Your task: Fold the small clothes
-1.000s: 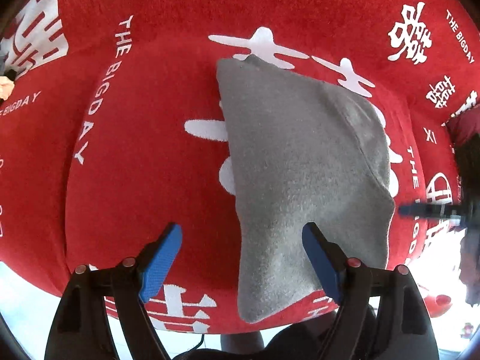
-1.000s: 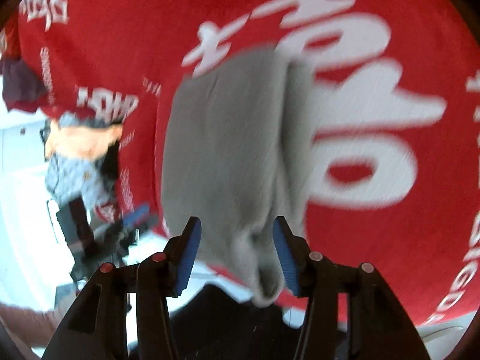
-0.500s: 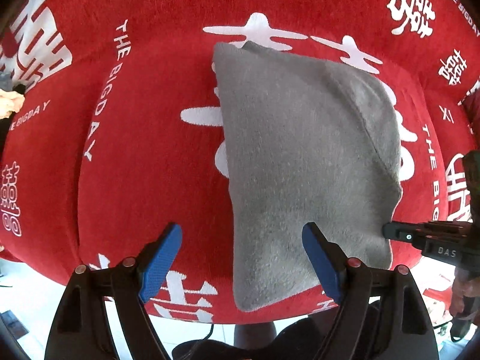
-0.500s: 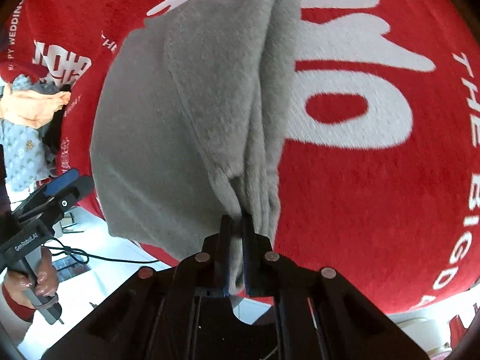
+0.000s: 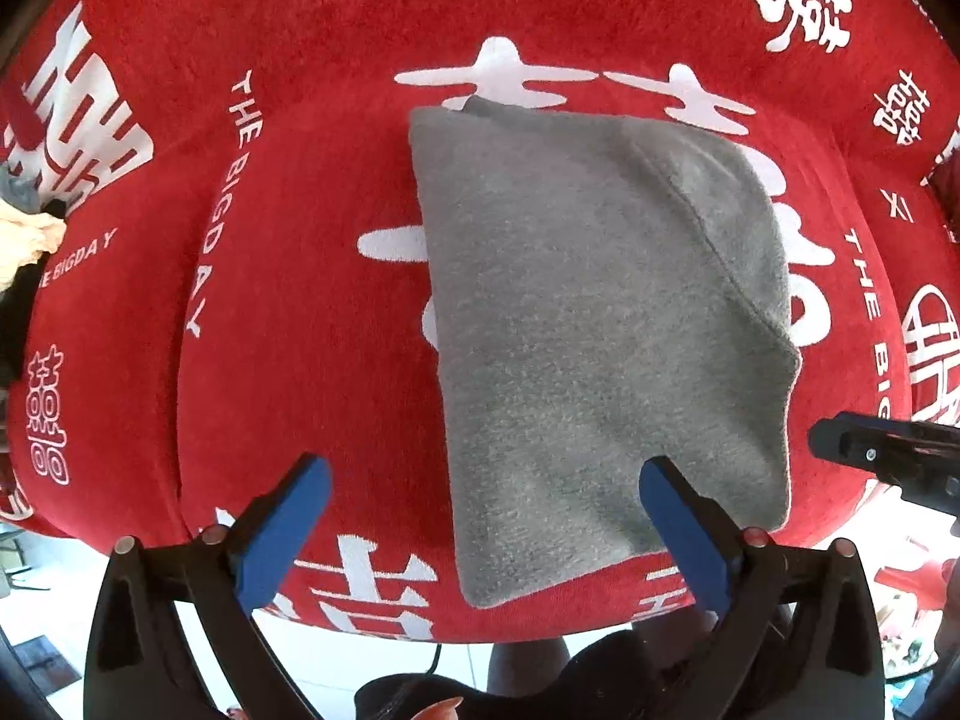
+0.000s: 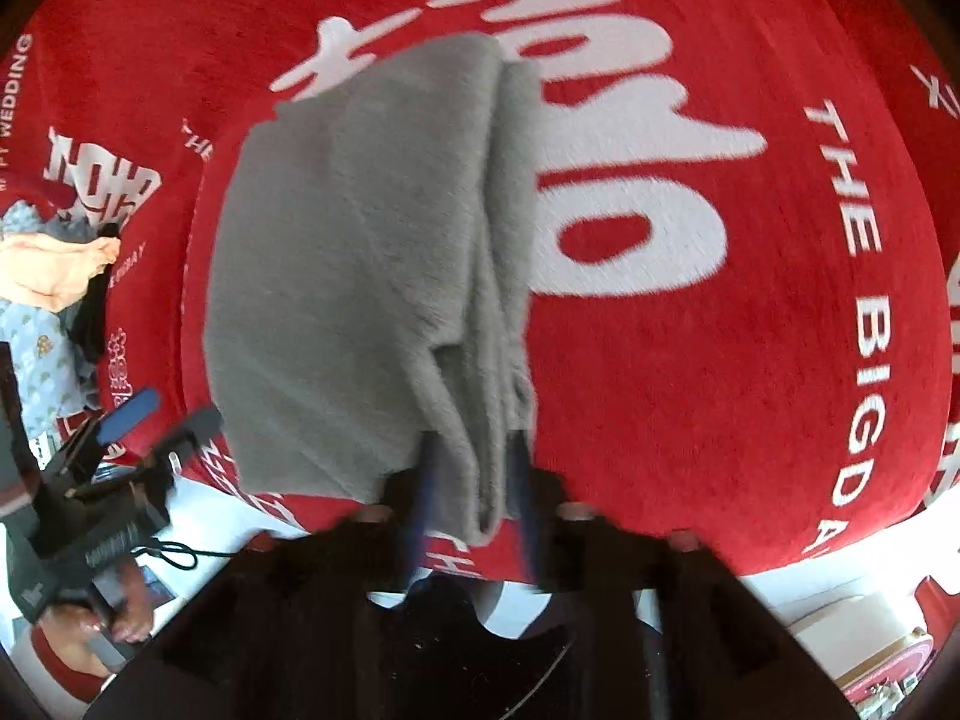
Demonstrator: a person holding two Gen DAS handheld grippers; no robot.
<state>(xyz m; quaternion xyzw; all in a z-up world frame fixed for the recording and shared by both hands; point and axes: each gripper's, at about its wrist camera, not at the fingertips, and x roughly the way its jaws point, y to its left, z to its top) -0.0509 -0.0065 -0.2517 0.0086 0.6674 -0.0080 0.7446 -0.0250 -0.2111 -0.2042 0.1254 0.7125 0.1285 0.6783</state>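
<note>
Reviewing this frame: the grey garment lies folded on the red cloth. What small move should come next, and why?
Probably back the right gripper off the grey garment: its jaws have just been opening, the folded edge still lies between them, and the left gripper hovers wide open, holding nothing.

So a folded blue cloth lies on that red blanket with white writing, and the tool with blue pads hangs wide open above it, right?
Not quite: the folded cloth is grey, not blue, as the left wrist view shows. The rest holds: it lies on the red blanket with white writing, and the left tool hangs wide open above it.
</note>
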